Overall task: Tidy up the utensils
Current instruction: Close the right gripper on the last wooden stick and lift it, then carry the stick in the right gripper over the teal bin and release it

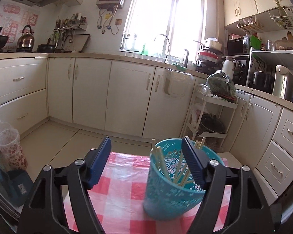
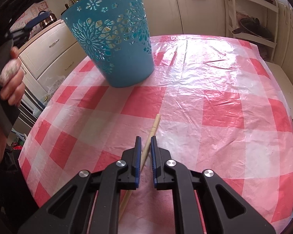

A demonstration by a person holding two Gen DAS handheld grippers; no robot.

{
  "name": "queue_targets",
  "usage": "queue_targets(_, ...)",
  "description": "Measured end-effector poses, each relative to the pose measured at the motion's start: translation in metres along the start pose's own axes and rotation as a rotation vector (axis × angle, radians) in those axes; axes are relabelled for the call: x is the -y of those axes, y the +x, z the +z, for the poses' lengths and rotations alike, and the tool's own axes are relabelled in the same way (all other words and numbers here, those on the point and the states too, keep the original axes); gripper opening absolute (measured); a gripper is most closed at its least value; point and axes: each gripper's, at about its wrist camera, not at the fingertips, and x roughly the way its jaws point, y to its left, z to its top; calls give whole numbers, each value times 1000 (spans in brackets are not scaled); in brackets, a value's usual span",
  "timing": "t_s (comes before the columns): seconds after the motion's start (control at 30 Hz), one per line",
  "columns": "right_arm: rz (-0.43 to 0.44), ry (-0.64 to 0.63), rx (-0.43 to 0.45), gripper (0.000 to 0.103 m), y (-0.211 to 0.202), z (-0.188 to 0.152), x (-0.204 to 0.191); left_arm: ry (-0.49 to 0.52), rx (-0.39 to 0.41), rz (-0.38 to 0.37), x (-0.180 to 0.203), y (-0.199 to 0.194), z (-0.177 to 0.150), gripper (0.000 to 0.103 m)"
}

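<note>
Left tongs (image 1: 146,152) wide open, right tongs (image 2: 146,142) straddling chopstick (image 2: 153,128), chopsticks (image 1: 160,159) in teal basket (image 1: 166,198)

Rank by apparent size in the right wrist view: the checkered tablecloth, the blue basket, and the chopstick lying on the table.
1. Checkered tablecloth, which fills most of the view.
2. Blue basket.
3. Chopstick, thin and partly hidden by the right gripper fingers; nearness to the camera stretches it.

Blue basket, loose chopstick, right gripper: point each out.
blue basket (image 2: 115,44), right wrist view, on its patterned side wall.
loose chopstick (image 2: 154,127), right wrist view, on the shaft ahead of the fingers, lying on the checked cloth.
right gripper (image 2: 146,141), right wrist view, midway between the fingertips.
</note>
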Motion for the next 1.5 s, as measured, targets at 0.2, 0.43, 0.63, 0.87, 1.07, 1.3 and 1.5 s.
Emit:
queue_targets(0.2,-61,-24,-14,11,3,4,-11,-37,-74,57,-48,-8,-44,79)
queue_targets(0.43,-194,-129,-32,7,7,2,-32,-103,-156,68,-76,11,-68,79)
queue_targets(0.63,28,18,63,6,-33,6,-15,-130,-172,71,-81,13,-71,80)
queue_targets(0.87,242,66,299,6,-108,53,-28,-134,-181,71,-75,16,-73,80)
queue_targets(1.07,300,12,509,6,-154,112,-52,-147,-187,75,-77,16,-74,80)
queue_targets(1.3,125,18,780,6,-160,170,-75,-159,-187,79,-79,17,-73,82)
queue_targets(1.5,-110,48,845,6,-99,176,-76,-168,-200,78,-79,19,-74,84)
